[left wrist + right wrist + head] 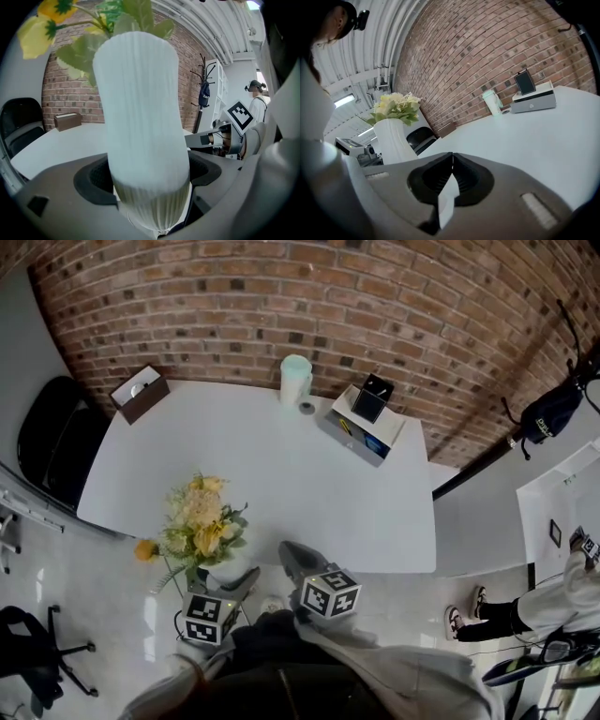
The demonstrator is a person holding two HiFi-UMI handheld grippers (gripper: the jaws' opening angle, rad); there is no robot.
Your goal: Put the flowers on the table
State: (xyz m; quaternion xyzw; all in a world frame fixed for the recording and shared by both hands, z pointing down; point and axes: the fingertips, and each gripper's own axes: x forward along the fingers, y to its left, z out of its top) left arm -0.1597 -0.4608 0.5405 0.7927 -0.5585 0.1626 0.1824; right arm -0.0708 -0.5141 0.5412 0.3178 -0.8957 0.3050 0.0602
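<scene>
Head view: white desk (pixel 281 484) stands against a brick wall (pixel 281 296). The flowers (pixel 200 517), yellow and cream with green leaves, hang at the desk's near-left edge, partly over the desk and partly over the floor. They are not set down.

Left tool (pixel 230 585) is clenched on the vase below the blooms. Left gripper view confirms this: a white ribbed vase (pixel 140 117) fills the gap of the left tool (pixel 149 180), with both dark pads pressed against its lower body. Vase reads upright. Yellow blooms and leaves crowd the top of that view.

Right tool (pixel 292 559) sits just beside the left one, near the desk's front edge. Right gripper view: the right tool (pixel 452 164) has its jaws brought together and grips nothing. A thin pale sliver shows at the seam, possibly just a gap; the view is too poor to say.

The same view shows the vase (pixel 393 140) and flowers (pixel 396 105) off to its left.

On the desk, well apart from the flowers:
- brown box (pixel 139 393), far-left corner
- pale green cup (pixel 295 379), far edge
- flat white box (pixel 361 427) with a dark tablet-like item (pixel 372 397) on top

Black chair (pixel 52 442) stands left of the desk. A person (pixel 525 610) stands at the right.
</scene>
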